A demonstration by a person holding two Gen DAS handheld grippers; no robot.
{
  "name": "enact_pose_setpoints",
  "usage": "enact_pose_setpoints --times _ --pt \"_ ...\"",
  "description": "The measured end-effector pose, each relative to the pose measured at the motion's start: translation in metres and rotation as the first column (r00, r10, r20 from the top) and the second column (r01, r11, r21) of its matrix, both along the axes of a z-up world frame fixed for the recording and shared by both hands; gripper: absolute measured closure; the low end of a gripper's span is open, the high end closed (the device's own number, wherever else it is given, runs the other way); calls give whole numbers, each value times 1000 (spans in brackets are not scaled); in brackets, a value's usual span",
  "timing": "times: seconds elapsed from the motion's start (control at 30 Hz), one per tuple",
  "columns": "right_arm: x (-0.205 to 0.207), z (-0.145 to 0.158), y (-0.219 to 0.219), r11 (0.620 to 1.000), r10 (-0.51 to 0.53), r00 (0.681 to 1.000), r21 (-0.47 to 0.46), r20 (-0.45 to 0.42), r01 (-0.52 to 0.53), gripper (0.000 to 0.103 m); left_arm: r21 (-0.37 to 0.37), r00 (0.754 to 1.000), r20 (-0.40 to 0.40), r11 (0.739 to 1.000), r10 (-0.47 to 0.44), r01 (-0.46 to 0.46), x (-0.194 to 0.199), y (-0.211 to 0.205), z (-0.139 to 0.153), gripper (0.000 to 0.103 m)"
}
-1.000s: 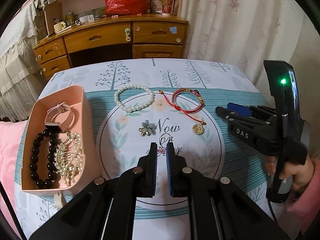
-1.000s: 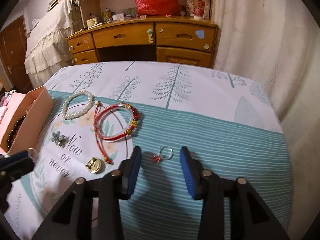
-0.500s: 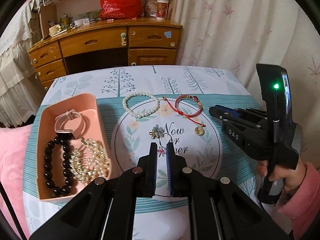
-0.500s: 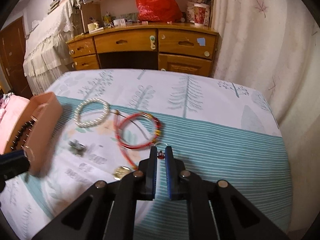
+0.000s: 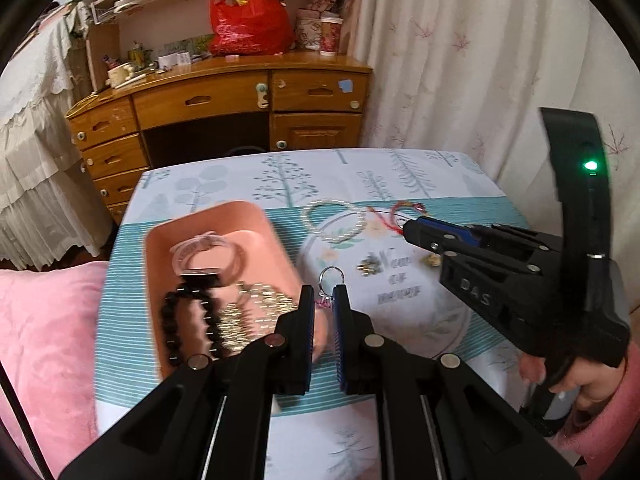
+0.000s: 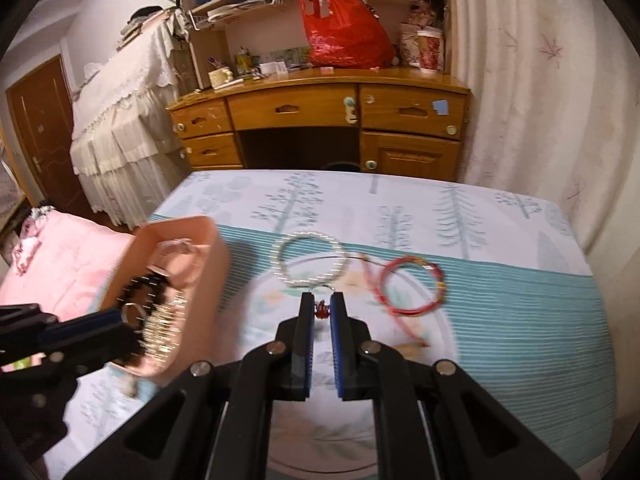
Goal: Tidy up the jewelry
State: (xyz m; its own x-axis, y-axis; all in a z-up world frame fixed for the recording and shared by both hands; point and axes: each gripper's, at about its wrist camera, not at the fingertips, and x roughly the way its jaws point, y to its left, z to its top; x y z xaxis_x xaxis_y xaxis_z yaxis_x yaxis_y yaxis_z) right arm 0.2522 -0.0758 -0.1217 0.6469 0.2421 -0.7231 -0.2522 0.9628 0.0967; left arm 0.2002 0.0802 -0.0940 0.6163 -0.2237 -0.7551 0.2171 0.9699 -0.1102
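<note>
A wooden desk point(image 6: 320, 120) with drawers stands at twelve o'clock, pale curtains point(image 6: 540, 80) hang at two o'clock, and a brown door point(image 6: 36, 128) shows at nine o'clock.

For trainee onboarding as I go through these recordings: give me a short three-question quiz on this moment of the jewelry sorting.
1. True or false: the left gripper is shut on a silver ring with a pink charm.
2. Which lies inside the pink plastic tray? A) black bead bracelet B) red cord bracelet C) white pearl bracelet
3. Fill in: the right gripper pinches a second silver ring whose charm is ___.
Key: 1 true; 2 A; 3 red.
</note>
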Motion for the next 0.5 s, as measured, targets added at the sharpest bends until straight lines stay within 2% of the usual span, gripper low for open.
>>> enact_pose_setpoints --times 0.2,0.37,0.5 --pt "-11 9 34 991 38 999 127 1 -38 95 -9 998 -2 998 62 -62 2 42 0 96" --pt "-18 11 61 971 99 995 220 -8 -95 95 -73 988 -36 986 147 -149 14 77 -1 96" --pt "-22 10 80 956 144 989 263 -32 -130 95 -98 983 -38 979 178 -181 20 90 -3 96"
